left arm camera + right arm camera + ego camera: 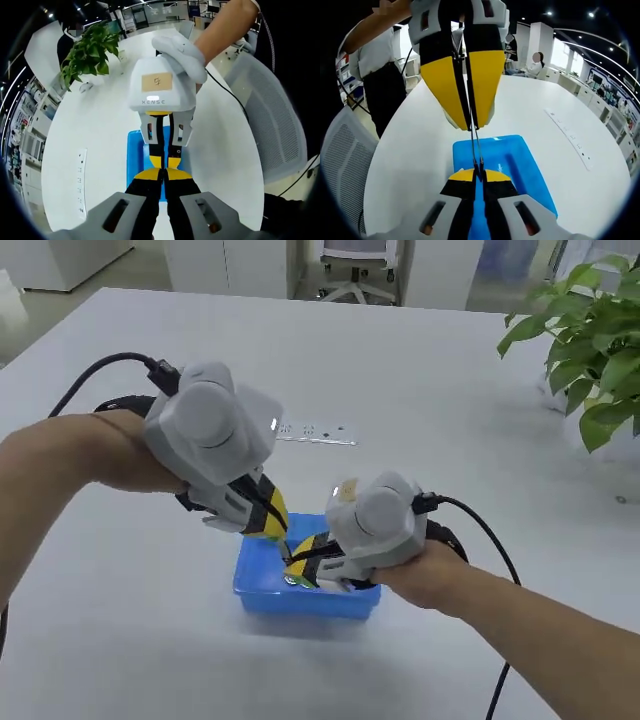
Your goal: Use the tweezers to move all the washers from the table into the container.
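The blue container (300, 602) sits on the white table (420, 390), with both grippers over it, tip to tip. In the right gripper view, thin dark tweezers (476, 147) run from the left gripper (468, 125) down into the right gripper (478, 175). Both pairs of yellow-tipped jaws are closed on the tweezers. In the head view the left gripper (270, 523) comes in from the upper left, and the right gripper (298, 565) from the right. In the left gripper view the left gripper (163, 172) meets the right gripper (165, 161) above the container (134, 160). A small pale glint lies in the container (520, 165); I cannot tell what it is.
A white power strip (315, 432) lies on the table beyond the container. A potted plant (590, 340) stands at the far right edge. An office chair (355, 270) is behind the table. Gripper cables (480, 530) trail across the table.
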